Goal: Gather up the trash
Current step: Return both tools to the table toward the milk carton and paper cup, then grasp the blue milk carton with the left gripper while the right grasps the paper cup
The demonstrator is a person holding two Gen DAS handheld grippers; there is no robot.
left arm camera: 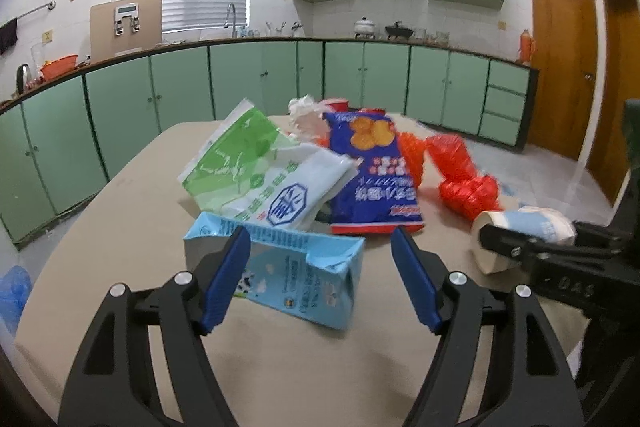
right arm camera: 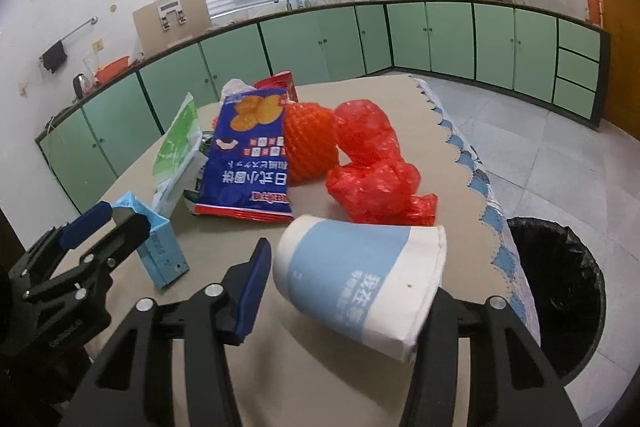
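Our left tool [left arm camera: 320, 283] is wide open, with the torn light-blue milk carton [left arm camera: 296, 279] lying between its blue pads [left arm camera: 224, 279]. The pads do not touch it yet, so we hold nothing there. Our right tool [right arm camera: 340, 291] is open too. The squashed white and blue paper cup [right arm camera: 360, 279] lies on its side in the gap; we cannot tell if the pads press on it.

The black-lined trash bin [right arm camera: 560, 291] stands on the floor at 3 o'clock from the cup, just past the scalloped edge of the beige tabletop [right arm camera: 280, 379].

To do this step well, we think we should slide each tool a bit deeper, so the pads sit on the flat sides, then squeeze gently. Both things are thin and already bent, so a hard squeeze may crush them and let them slip.

Farther off at 12 o'clock lies the rest of the trash: a white and green plastic bag [left arm camera: 256, 171], a dark-blue snack packet [right arm camera: 252, 163], an orange foam net [right arm camera: 310, 143] and a crumpled red plastic bag [right arm camera: 372, 163]. They are still waiting.
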